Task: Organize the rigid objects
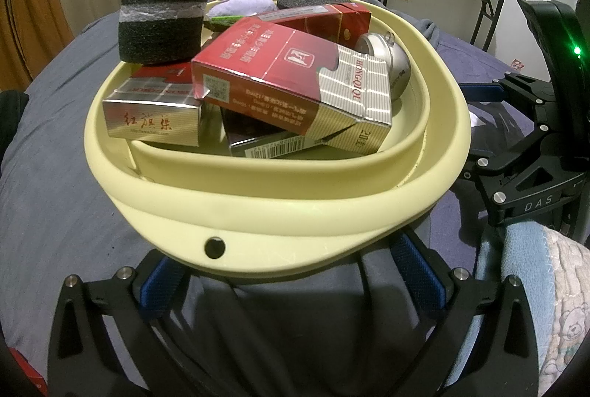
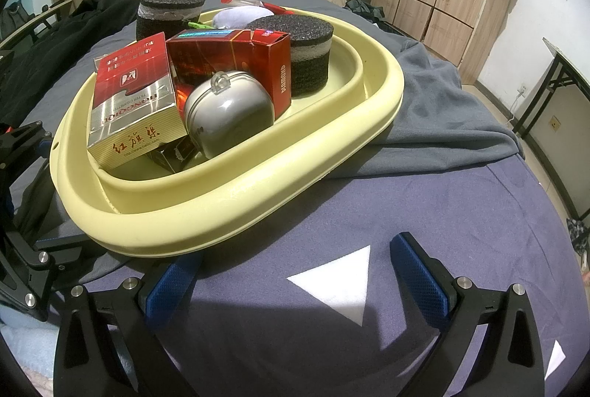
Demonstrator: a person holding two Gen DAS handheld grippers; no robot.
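Both jaws stand apart, nothing clamped. Left gripper (image 1: 291, 271) sits at the near rim of the yellow basin (image 1: 280, 212), blue pads straddling the wall below the drain hole; whether the pads touch the wall, can't tell. Right gripper (image 2: 298, 271) hovers over the grey bedsheet (image 2: 405, 194), just beside the basin's near edge, one pad tucked under the rim overhang.

Basin rests on the bed, loaded: red-and-silver cigarette pack (image 1: 291, 83) on top of the pile, tilted; a second silver pack (image 1: 155, 109) beside it; a red carton (image 2: 236, 54) behind; grey metal case (image 2: 228, 113) wedged between the packs; two black foam cylinders, one at the back left (image 1: 160, 28), one at the back right (image 2: 295, 54); a pale plush (image 1: 243, 6) behind them.

Handling, as I judge it:
- Basin looks like collapsible silicone, folded flat. Wall is soft and will flex under a one-sided pinch. Grip the thick rolled rim, both sides, lift level.
- Packs: light, thin card, glossy wrap. Pinch across the broad faces, gently, or they crush or slip.
- Metal case: rounded, smooth, the heaviest piece. Likely to squirt out; take it across the flatter sides.
- Foam: light, compressible, grippy. Easy.
- Pile is loose; the top pack slides if the basin tips.
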